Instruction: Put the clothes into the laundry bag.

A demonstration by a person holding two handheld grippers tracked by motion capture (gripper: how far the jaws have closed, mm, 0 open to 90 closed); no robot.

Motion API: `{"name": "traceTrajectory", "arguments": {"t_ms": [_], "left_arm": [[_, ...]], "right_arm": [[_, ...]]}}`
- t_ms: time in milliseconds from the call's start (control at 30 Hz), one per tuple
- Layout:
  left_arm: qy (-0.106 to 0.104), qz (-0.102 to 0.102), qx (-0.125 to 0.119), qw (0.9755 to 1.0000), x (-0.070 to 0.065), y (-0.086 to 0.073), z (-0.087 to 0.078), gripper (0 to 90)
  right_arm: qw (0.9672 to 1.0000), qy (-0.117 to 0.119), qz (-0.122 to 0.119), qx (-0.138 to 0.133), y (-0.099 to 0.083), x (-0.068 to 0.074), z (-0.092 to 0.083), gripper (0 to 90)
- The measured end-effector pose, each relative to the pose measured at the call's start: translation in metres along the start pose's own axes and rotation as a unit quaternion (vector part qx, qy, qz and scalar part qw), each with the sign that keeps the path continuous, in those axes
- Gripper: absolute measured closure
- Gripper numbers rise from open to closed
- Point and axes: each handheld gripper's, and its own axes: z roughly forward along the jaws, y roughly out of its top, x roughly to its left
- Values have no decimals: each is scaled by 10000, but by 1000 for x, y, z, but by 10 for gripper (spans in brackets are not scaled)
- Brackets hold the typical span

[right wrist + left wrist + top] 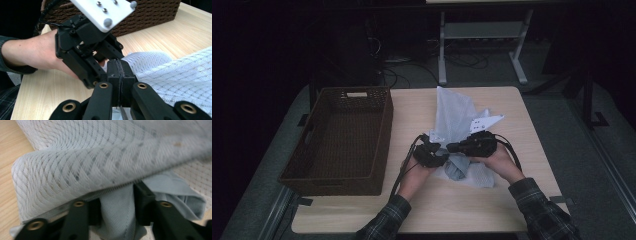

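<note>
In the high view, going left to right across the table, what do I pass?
Basket → left gripper → grey cloth → right gripper, with the mesh bag rising behind the two grippers.

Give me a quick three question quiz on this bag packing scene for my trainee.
1. True or false: the right claw is shut on the mesh bag's edge.
2. What lies between the left claw's jaws?
3. The wicker basket sits: A) at the left of the table, B) on the bag, C) on the floor.
Key: 1 true; 2 the grey cloth; 3 A.
</note>
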Motion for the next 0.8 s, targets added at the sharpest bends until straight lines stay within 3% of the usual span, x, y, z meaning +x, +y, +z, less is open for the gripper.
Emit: {"name": "traceTrajectory", "arguments": {"t_ms": [133,200,300,500,733,800], "left_arm": [[-9,69,10,10000,-1,-4,-6,459],[-44,160,148,9998,-4,-7,-10,395],[-49,230,175,9996,-6,-11,-16,353],[-83,241,152,9996,-8,-20,-33,352],[65,305,156,9994,-10,-30,-42,376],[16,369,-1,9993,-15,-28,-49,377]], "right_arm": [[10000,-57,39,-2,-2,-3,-1,889],[10000,-79,53,8,-3,-4,-1,888],[9999,-118,106,13,-5,-6,-1,888],[9997,-175,149,68,-9,-11,-1,886],[9993,-244,220,188,-16,-16,3,885],[9992,-251,236,217,-17,-17,4,880]]}}
